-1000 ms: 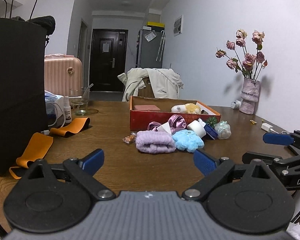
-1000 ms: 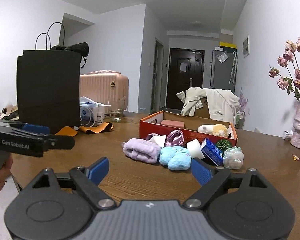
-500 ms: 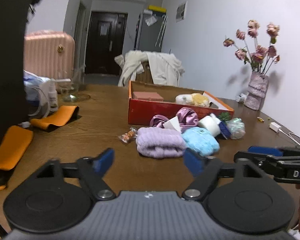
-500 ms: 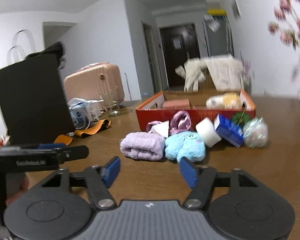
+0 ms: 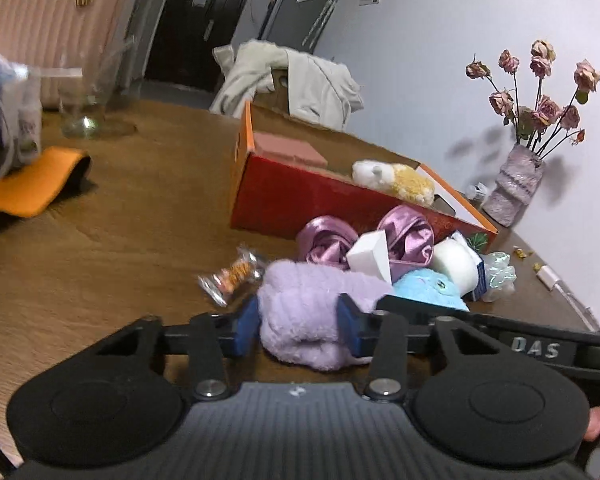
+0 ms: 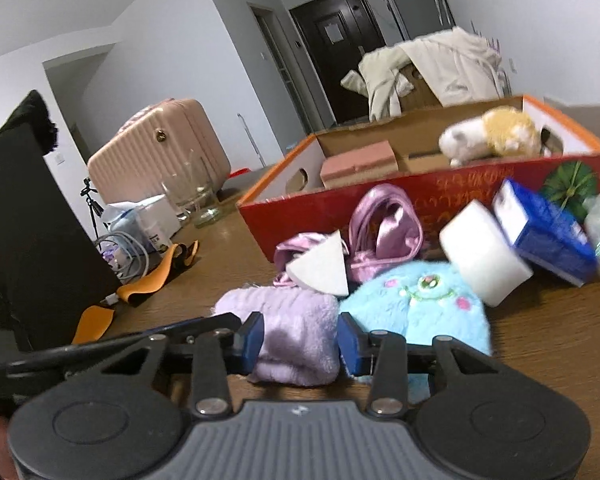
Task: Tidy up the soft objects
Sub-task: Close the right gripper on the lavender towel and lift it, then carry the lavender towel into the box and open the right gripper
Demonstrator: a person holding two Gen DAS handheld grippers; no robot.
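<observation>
red box point(image 6: 452, 204) holding pink block point(image 6: 358, 162), plush toy point(image 6: 490, 136)

The left hand-held gripper point(image 5: 299, 322) has its blue pads pressed into both sides of the lilac towel point(image 5: 304, 316) on the desk point(image 5: 100, 248). At 1 o'clock lies a blue plush point(image 5: 428, 288); at 12 o'clock a red box point(image 5: 300, 196); a snack packet point(image 5: 232, 274) at 10 o'clock.

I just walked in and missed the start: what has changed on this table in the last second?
Both hand-held grippers moved forward to the pile. The left hand-held gripper and the right hand-held gripper each narrowed their fingers around the purple fluffy towel, one at each end. The blue plush toy, the red box and the items inside it stayed put.
</observation>
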